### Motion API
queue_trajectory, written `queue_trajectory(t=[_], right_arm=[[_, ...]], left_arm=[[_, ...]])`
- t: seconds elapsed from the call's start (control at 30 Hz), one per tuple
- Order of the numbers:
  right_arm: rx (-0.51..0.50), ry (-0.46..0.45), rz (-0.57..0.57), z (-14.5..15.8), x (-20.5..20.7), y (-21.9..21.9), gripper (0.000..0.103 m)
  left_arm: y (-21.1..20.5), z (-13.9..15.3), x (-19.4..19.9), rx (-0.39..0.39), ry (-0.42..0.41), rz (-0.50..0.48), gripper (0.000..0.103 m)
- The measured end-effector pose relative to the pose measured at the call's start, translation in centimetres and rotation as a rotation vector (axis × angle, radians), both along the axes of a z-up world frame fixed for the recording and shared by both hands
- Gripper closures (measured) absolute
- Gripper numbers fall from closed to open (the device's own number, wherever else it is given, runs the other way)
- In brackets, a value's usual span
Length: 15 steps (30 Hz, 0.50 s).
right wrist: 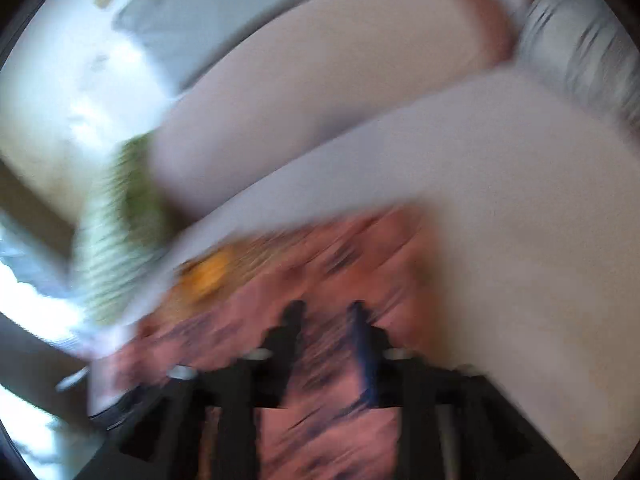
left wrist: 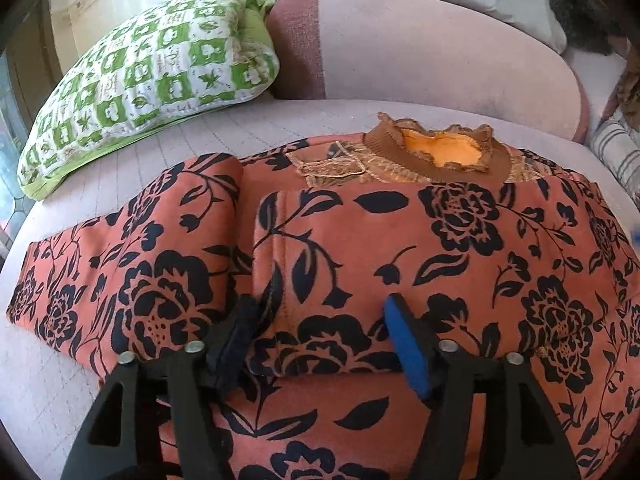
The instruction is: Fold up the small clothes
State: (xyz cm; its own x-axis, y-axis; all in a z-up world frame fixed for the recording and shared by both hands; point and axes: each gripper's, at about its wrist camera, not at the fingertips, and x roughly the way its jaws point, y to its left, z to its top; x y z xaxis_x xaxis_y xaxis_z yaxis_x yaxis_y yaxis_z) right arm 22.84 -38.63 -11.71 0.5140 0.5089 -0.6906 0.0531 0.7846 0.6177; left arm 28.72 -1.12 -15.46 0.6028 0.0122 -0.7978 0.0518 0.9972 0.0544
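Left tool (left wrist: 320, 320), fingers apart, straddles the floral top's (left wrist: 400, 240) folded sleeve edge; collar (left wrist: 440, 152) at one o'clock.

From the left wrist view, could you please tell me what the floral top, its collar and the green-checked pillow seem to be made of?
Floral top: soft matte fabric, perhaps a brushed or velvety knit; no sheen, thick rounded folds.
Collar: brown ribbed knit with a ruffled edge, orange lining inside.
Green-checked pillow: printed woven cloth, probably cotton, quilted; stitch lines and puffed squares show.
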Motion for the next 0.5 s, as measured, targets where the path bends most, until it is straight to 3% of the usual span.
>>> queue_trajectory(t=[0.07, 0.1, 0.13, 0.17, 0.2, 0.27, 0.33, 0.37, 0.4, 0.43, 0.47, 0.5], right_arm=[[-0.141, 0.100, -0.044, -2.4, -1.1, 0.0, 0.034], [-0.117, 0.121, -0.101, -3.4, -1.4, -1.4, 0.068], [-0.086, 0.148, -0.185, -3.9, -2.1, -2.8, 0.085], [-0.056, 0.152, -0.272, -3.1, -3.3, -3.6, 0.088], [-0.096, 0.116, -0.266, -1.9, -3.7, -2.9, 0.084], [-0.165, 0.012, -0.144, 0.6, -4.3, 0.2, 0.080], [-0.134, -0.035, -0.049, 1.1, -4.5, 2.1, 0.064], [-0.159, -0.028, -0.036, 0.5, -4.1, 2.5, 0.039], [-0.233, 0.035, -0.067, -0.9, -3.8, 2.4, 0.028], [-0.250, 0.123, -0.102, -2.9, -3.3, 1.6, 0.034], [-0.223, 0.147, -0.127, -3.2, -3.3, 1.1, 0.038], [-0.224, 0.108, -0.135, -1.8, -3.5, 1.6, 0.036]], left_arm=[[0.6, -0.1, 0.2, -0.040, 0.014, 0.004, 0.032], [0.9, 0.1, 0.2, -0.054, 0.018, 0.003, 0.032], [1.1, 0.4, 0.0, -0.057, 0.031, -0.001, 0.032], [1.5, 1.0, -0.4, -0.061, 0.028, 0.003, 0.032], [1.8, 1.5, -0.8, -0.072, 0.016, 0.005, 0.032], [3.2, 3.1, -2.5, -0.114, -0.029, 0.017, 0.032], [5.5, 4.4, -4.6, -0.160, -0.055, 0.051, 0.032], [7.2, 5.1, -5.8, -0.189, -0.069, 0.080, 0.032], [8.3, 5.4, -6.5, -0.203, -0.073, 0.099, 0.032], [10.5, 5.9, -7.6, -0.226, -0.082, 0.140, 0.032], [12.2, 6.2, -8.4, -0.242, -0.091, 0.178, 0.032], [15.3, 6.7, -9.5, -0.282, -0.109, 0.246, 0.032]])
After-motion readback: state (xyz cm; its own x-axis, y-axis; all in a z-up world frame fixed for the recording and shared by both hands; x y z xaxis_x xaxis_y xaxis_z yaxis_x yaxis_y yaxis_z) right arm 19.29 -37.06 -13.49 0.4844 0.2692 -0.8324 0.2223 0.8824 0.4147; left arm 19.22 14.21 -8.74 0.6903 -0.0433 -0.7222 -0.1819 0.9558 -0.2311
